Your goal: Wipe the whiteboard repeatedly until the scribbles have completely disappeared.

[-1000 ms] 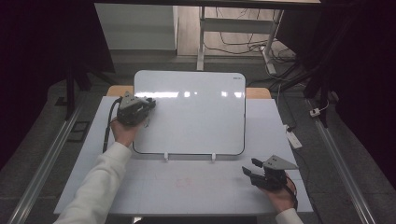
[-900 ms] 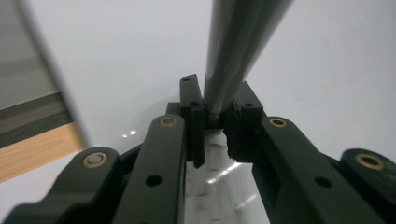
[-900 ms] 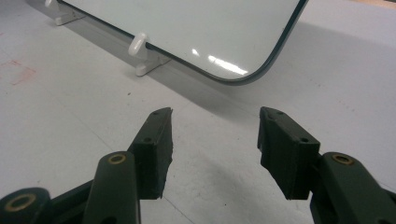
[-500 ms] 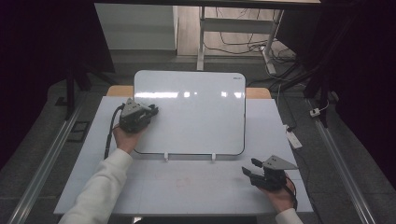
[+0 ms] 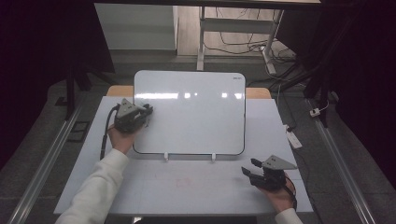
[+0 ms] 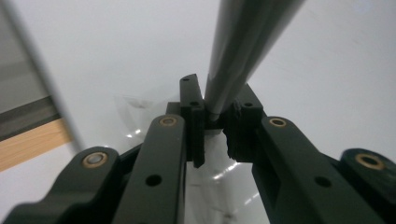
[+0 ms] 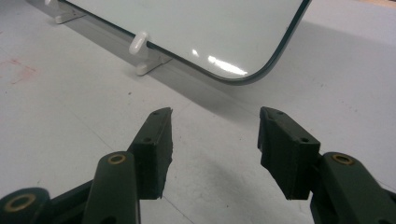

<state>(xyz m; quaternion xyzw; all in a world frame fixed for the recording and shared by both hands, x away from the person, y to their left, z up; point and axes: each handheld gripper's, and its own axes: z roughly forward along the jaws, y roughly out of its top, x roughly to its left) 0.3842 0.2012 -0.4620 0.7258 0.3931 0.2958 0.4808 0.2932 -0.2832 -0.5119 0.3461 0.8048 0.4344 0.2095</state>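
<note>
While clamping a pen (image 6: 243,42), left gripper (image 6: 215,122) over whiteboard (image 6: 116,51).

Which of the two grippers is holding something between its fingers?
The left gripper, over the whiteboard, is shut on a grey pen. The right gripper is open, with nothing between its fingers.

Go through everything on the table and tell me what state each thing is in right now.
Whiteboard: lying flat on the table, surface looks blank, held by white clips at its near edge.
Pen: a grey rod, probably a pen, clamped in the left gripper, over the board.
Left gripper: shut on the pen.
Right gripper: open, nothing between its jaws, resting on the table near the board's corner.
</note>
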